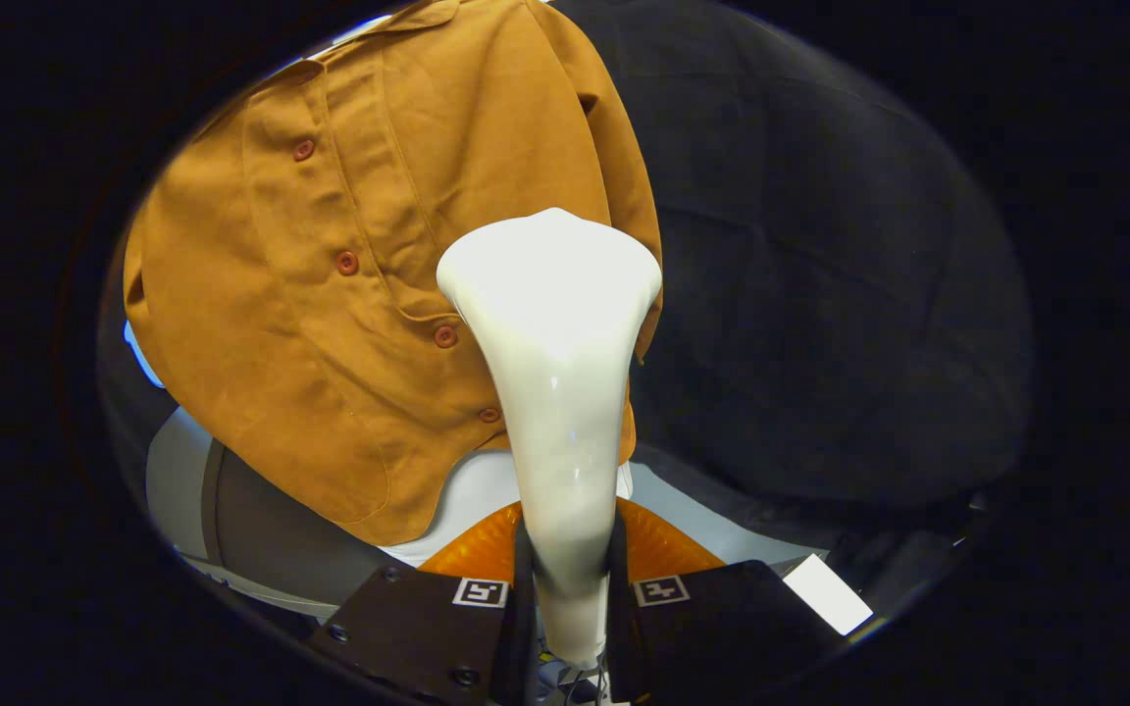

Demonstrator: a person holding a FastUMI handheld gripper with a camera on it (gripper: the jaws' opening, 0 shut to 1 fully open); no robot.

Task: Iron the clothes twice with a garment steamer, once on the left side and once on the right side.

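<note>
Steamer (555,392), white and glossy, stands clenched in the tool (565,588), both fingers pressing on its narrow handle. Its wide head reaches up beyond the fingers and rests against the lower right part of the shirt (349,275), beside the row of buttons (347,263). The brown shirt hangs before the black cloth (820,294), its hem over a white desk (702,525).
</note>
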